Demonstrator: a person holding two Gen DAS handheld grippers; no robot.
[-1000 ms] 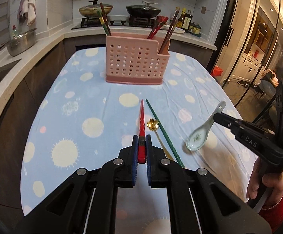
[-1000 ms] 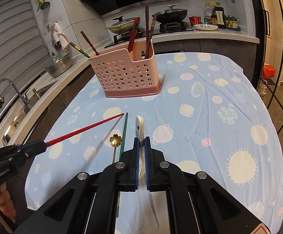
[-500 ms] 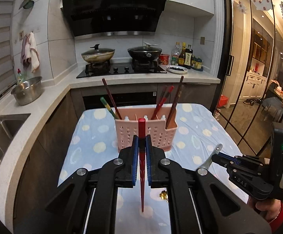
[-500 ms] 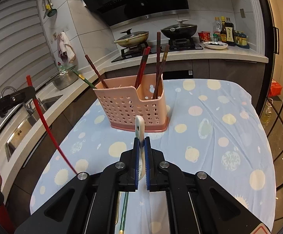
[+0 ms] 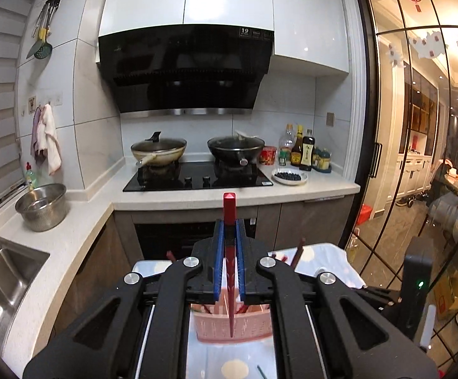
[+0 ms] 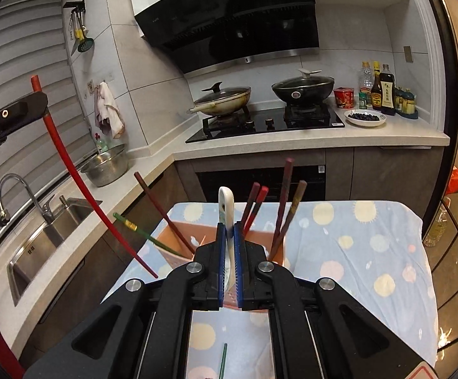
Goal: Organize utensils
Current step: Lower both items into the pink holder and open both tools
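Two grippers, each clamped on one utensil. Left gripper [image 5: 229, 252] grips a red chopstick [image 5: 229, 208]: square-ended top sticking up past the blue pads, thin tip pointing down over the pink perforated caddy [image 5: 235, 328]. From the right wrist view the same chopstick [image 6: 71, 164] slants long through the air at left, held well above the table. Right gripper [image 6: 229, 252] is clenched on a white ceramic spoon [image 6: 225, 202], handle end up, bowl hidden between the pads; it hangs just in front of the caddy [image 6: 197, 230].

Count in caddy: six chopsticks standing tilted — one green [image 6: 140, 230], one dark red at left, two red in the middle, two brownish at right. One green chopstick [image 6: 223, 360] lies on the table near the bottom edge.

Surface: table with light blue cloth [image 6: 371, 252], printed with pale yellow suns and planets, somewhat wrinkled. Room: kitchen; black hob with two lidded woks [image 6: 301, 87], black hood above, steel sink [image 6: 39, 230] and colander at left, sauce bottles at right.
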